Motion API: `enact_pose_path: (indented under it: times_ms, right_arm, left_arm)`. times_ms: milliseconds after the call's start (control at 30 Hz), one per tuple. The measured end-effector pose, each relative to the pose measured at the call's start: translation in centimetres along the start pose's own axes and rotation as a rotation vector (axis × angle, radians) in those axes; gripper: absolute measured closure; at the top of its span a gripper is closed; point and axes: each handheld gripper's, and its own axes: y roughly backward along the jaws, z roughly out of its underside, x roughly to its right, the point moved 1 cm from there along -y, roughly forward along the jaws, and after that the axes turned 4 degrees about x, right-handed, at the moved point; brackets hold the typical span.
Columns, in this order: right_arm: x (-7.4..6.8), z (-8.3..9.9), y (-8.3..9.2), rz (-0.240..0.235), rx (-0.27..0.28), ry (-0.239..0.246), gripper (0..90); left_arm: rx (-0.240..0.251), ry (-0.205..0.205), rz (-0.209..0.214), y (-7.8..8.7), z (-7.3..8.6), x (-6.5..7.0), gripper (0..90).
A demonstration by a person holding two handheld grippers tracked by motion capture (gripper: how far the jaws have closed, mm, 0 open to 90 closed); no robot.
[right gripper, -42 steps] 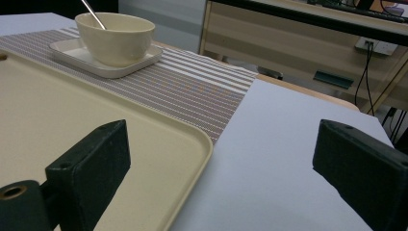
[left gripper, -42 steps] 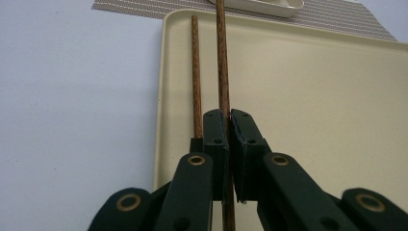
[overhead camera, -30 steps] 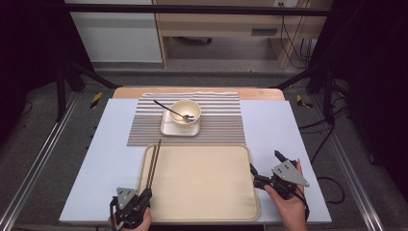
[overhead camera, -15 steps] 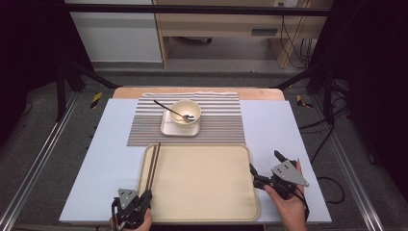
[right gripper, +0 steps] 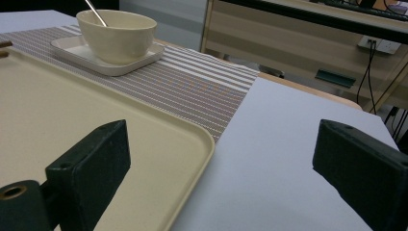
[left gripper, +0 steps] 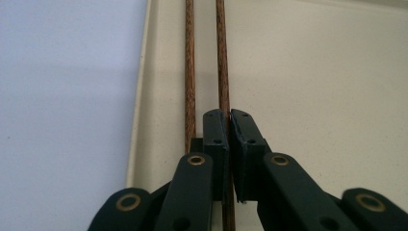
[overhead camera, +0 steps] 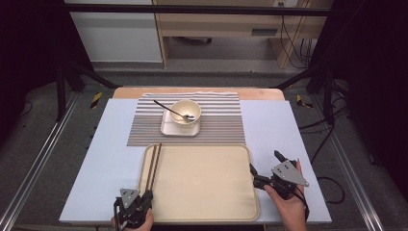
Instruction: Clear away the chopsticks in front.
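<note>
Wooden chopstick [left gripper: 223,57] pinched in left tool [left gripper: 229,144]

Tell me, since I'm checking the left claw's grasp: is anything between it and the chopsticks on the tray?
Nothing visible. The left claw is already shut on one chopstick; the other chopstick lies just beside its jaws, both along the tray edge. The right claw waits open at the tray's far side.

Cream bowl [overhead camera: 185,111] w/ spoon [overhead camera: 174,110] on square plate [overhead camera: 180,126], striped placemat [overhead camera: 216,122], cream tray [overhead camera: 207,183].
</note>
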Motion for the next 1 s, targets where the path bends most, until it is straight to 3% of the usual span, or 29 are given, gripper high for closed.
enact_pose_path:
  times_ms: [533, 667, 1000]
  right_arm:
    - [-0.1, 0.0, 0.0, -0.003, 0.0, -0.002, 6.2]
    - [-0.1, 0.0, 0.0, -0.002, -0.002, -0.001, 6.2]
    - [0.0, 0.1, -0.1, -0.001, -0.009, 0.007, 6.2]
  left_arm:
    - [0.018, -0.013, -0.018, 0.0, 0.1, 0.1, 85.2]
    - [0.044, -0.015, -0.022, 0.3, -0.1, 0.2, 80.8]
    - [0.112, -0.058, 0.006, 0.5, -2.7, 0.3, 75.0]
